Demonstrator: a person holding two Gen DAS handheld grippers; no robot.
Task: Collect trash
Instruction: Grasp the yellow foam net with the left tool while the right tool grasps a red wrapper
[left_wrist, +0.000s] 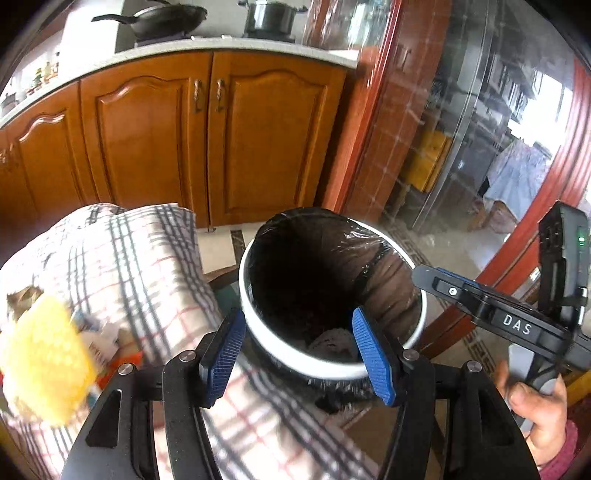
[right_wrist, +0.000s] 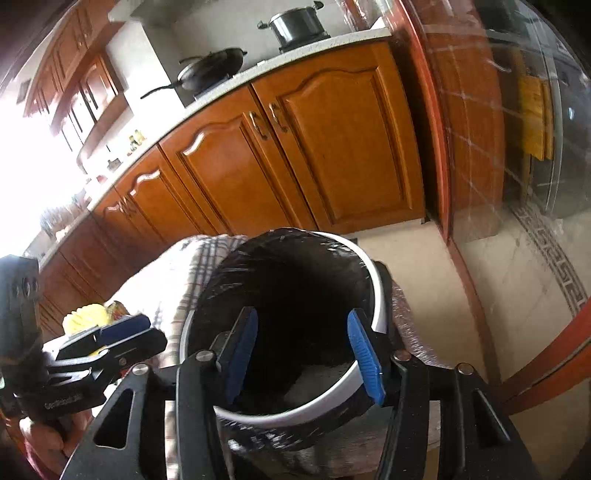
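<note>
left gripper (left_wrist: 299, 354): jaws half open, empty
right gripper (right_wrist: 303, 350): jaws half open, empty
below both: white round bin with black liner (left_wrist: 266, 336)

open left tool (left_wrist: 299, 358), lined white bin (left_wrist: 266, 332), checked cloth (left_wrist: 147, 258)

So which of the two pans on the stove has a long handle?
The shallow black frying pan, left of the taller steel pot, which has only short side handles.
</note>
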